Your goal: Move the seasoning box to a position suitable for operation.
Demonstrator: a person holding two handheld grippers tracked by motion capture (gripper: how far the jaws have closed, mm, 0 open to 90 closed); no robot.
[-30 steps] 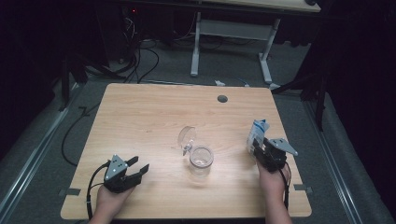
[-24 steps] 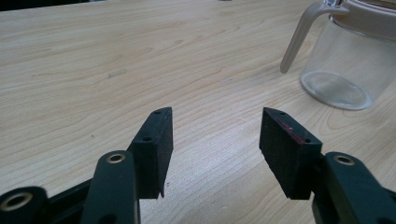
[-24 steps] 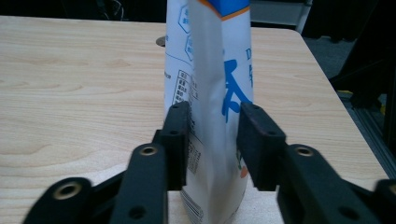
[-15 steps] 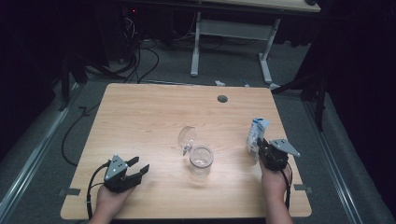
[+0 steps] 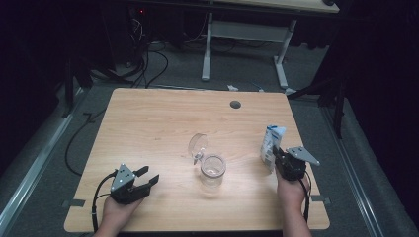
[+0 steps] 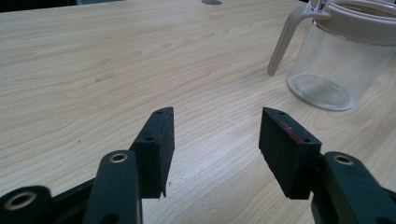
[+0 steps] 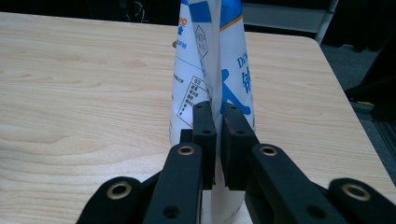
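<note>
Right gripper (image 5: 274,157), lower right of the high view, has just been closing and pinches the white-and-blue pouch (image 5: 271,143) standing upright; left gripper (image 5: 144,178) sits wide apart and empty at lower left. Left gripper view: clear jug (image 6: 343,56) upper right, beyond the spread jaws. Right gripper view: pouch (image 7: 219,60) squeezed at centre.

A white carton (image 7: 212,70) with blue print, a clear jug (image 5: 212,170), a light wooden table (image 5: 148,123).
</note>
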